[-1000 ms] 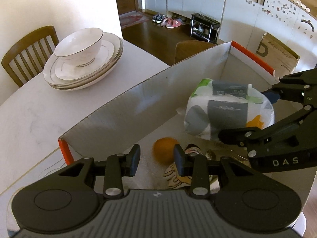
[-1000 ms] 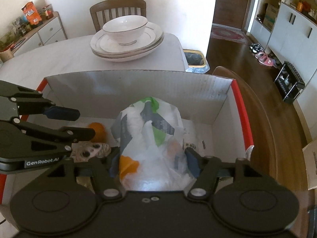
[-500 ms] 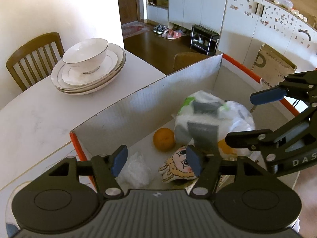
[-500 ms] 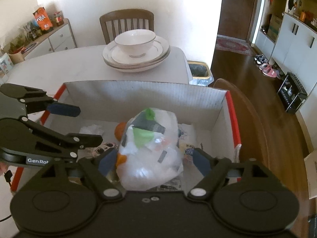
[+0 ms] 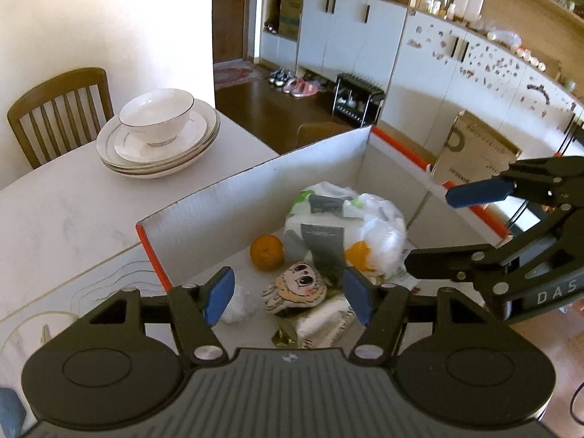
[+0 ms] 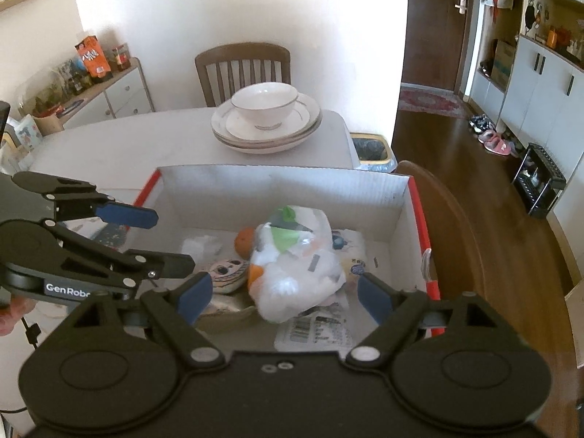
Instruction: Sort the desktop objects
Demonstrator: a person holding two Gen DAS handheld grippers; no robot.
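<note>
Black left gripper [image 5: 288, 297] has its jaws apart, holding nothing. The right gripper [image 6: 284, 297] is opening wider, empty too. Below them a plastic bag [image 6: 299, 273] and an orange [image 5: 266, 252] lie inside the cardboard box [image 5: 233, 211]. Farther off, a bowl [image 6: 264, 106] sits on plates [image 6: 310, 124].

One white cardboard box with orange edges [image 5: 255, 197], one orange fruit [image 5: 266, 251], one printed white plastic bag [image 5: 346, 226], one white gold-rimmed bowl [image 5: 156, 116], two black grippers.
</note>
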